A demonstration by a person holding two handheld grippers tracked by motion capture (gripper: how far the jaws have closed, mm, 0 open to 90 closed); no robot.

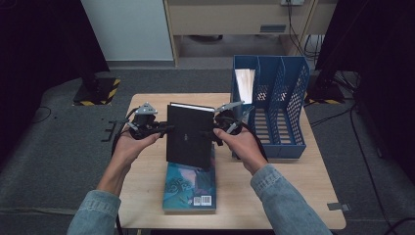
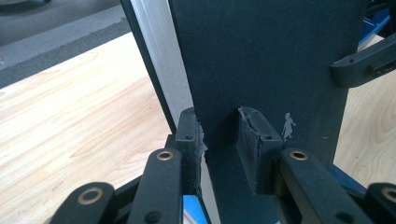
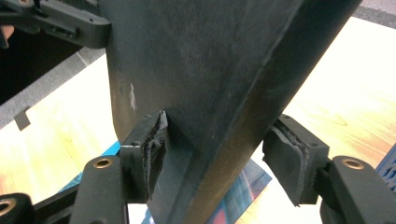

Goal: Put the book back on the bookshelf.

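Note:
A black hardcover book (image 1: 188, 134) is held upright, slightly tilted, above the wooden table (image 1: 147, 186). My left gripper (image 1: 169, 129) is shut on its left edge, and in the left gripper view both pads (image 2: 254, 140) press the dark cover (image 2: 261, 56) beside the white page block. My right gripper (image 1: 211, 131) is shut on the opposite edge; the right gripper view has the book (image 3: 201, 60) clamped between the pads (image 3: 154, 140). A teal paperback (image 1: 190, 188) lies flat on the table under the black book.
A blue mesh file organizer (image 1: 279, 98) with several upright compartments stands at the table's right; white papers (image 1: 243, 84) fill its leftmost slot. Bare tabletop stretches to the left of the teal book. The table's front edge is near the person's sleeves.

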